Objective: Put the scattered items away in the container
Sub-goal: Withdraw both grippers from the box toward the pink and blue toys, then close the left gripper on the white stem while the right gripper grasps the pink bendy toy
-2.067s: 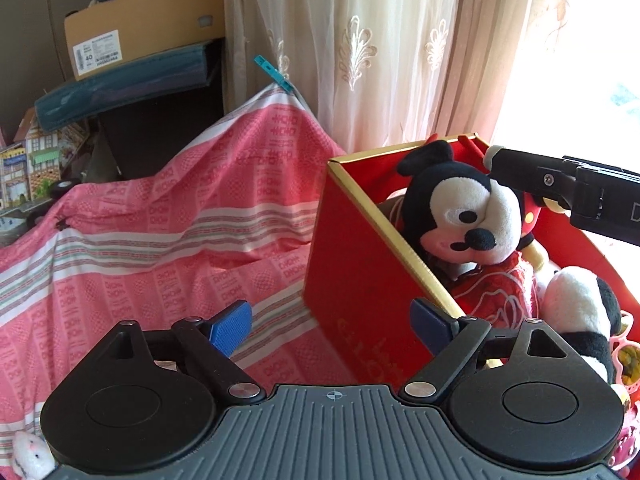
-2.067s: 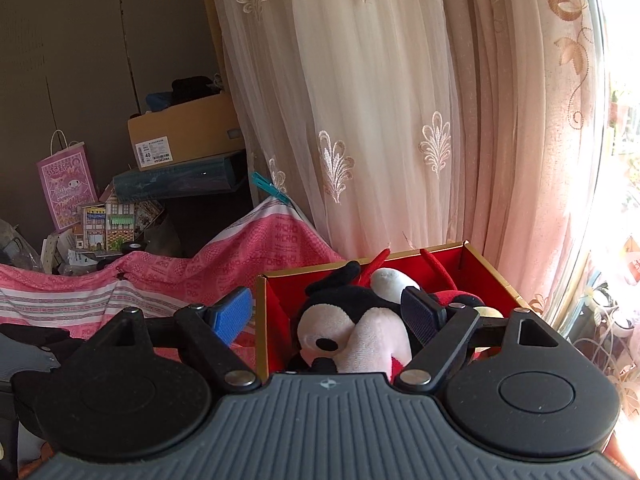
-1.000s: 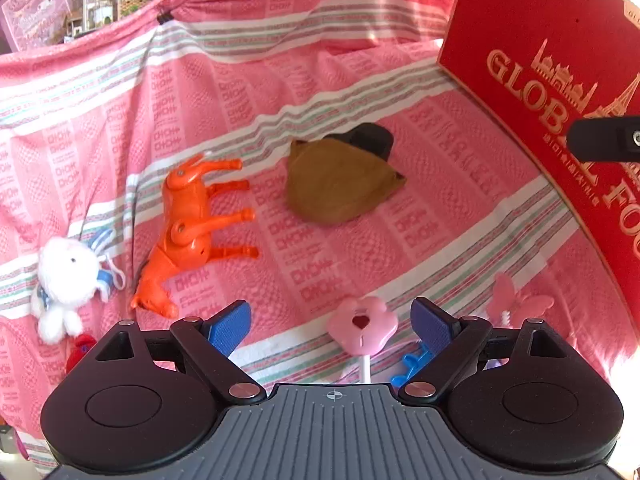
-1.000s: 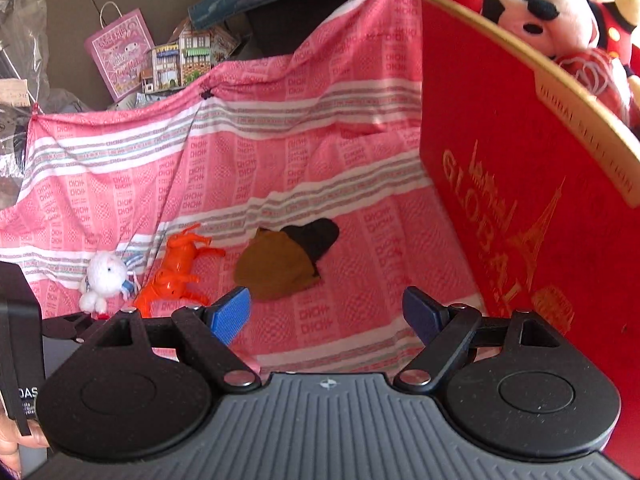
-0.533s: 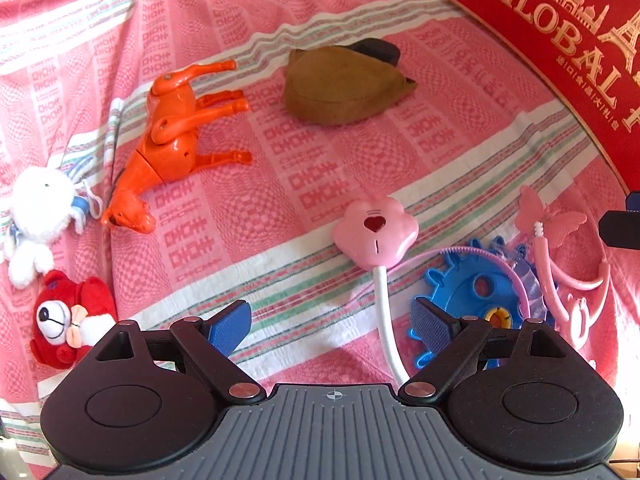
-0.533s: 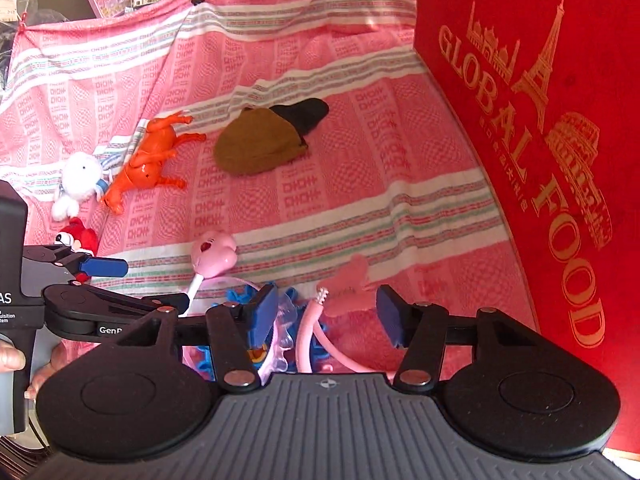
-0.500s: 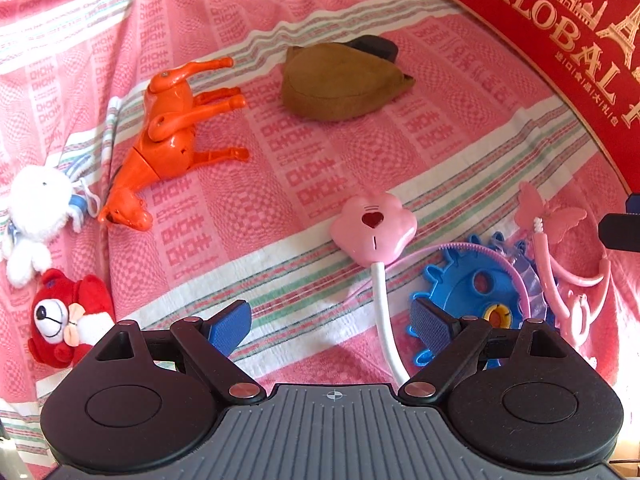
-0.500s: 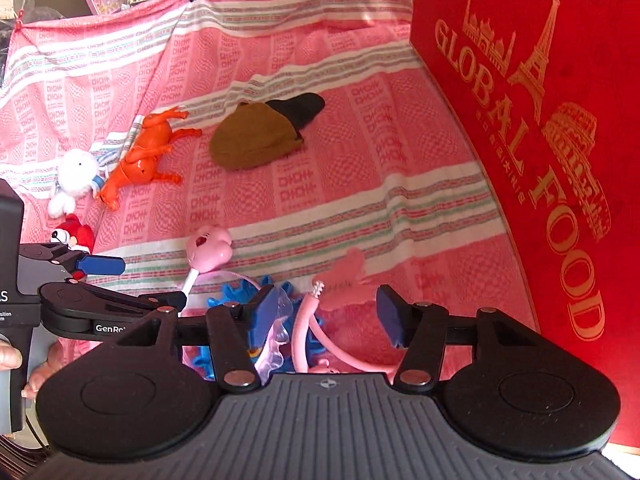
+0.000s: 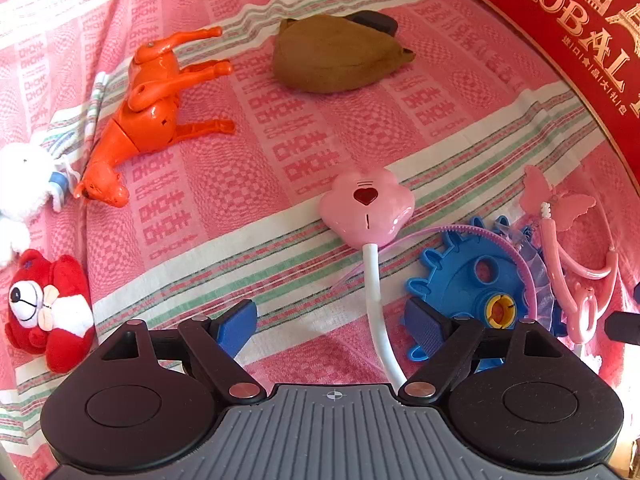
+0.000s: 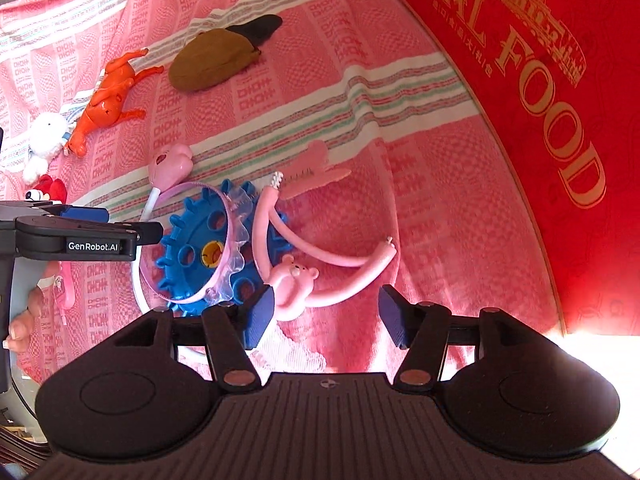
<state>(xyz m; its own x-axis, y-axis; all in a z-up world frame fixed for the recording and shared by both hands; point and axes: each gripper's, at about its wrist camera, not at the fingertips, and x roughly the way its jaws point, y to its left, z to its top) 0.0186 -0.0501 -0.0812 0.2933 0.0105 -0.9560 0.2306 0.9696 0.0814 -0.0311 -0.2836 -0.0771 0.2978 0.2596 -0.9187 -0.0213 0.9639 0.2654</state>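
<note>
We note a pink checkered cloth (image 9: 328, 136) with white, green and red stripes; red box (image 10: 560, 128), gold lettering; orange horse (image 9: 152, 100); brown pouch (image 9: 336, 56); blue gear (image 9: 468, 284), yellow hub; red-and-white bear (image 9: 48, 312); pink paw (image 9: 366, 208), red heart.

The red box (image 9: 568, 12) and white plush bunny (image 9: 20, 196) are cut off by frame edges.

Home setting, likely a bed or table draped in pink woven cloth (image 9: 304, 148). Toys scattered: orange plastic horse (image 9: 156, 92), red plush bear (image 9: 48, 312), white plush (image 9: 20, 188). Red gift box (image 10: 540, 92) at right.
</note>
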